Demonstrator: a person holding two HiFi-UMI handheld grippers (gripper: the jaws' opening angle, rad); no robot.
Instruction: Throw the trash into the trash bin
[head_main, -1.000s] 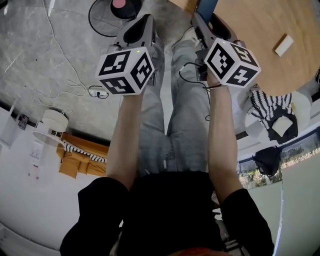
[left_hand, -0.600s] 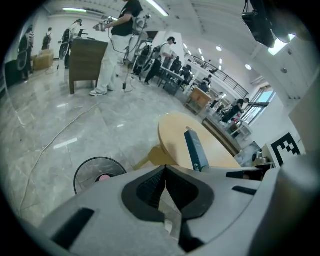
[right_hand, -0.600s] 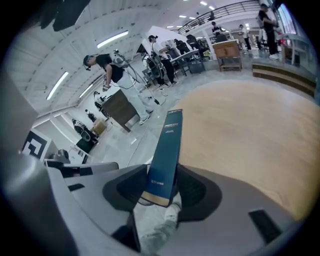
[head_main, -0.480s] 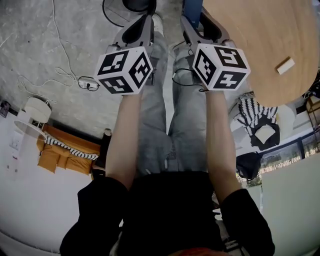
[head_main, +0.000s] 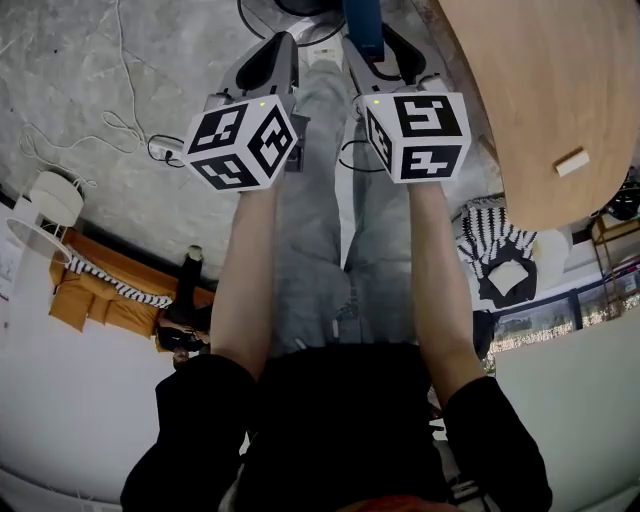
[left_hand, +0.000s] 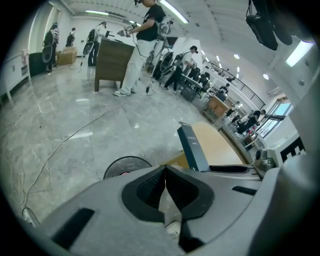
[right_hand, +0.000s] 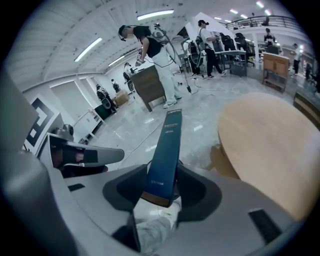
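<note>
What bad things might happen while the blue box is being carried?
The blue box is pinched only at its bottom end by the right gripper, so it may slip out. It sticks far forward and might bump the round wooden table nearby. The loose cable on the floor might cause a trip.

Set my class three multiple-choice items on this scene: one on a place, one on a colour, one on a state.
1. The round wooden table stands on the side of: A the left gripper; B the right gripper; C neither.
2. The box in the right gripper is: A red; B dark blue; C yellow.
3. The left gripper is: A shut, empty; B wide open; C gripping a bottle.
Answers: B, the head view shows it beyond the right gripper; B, seen between the jaws; A, its pads meet with nothing between.
</note>
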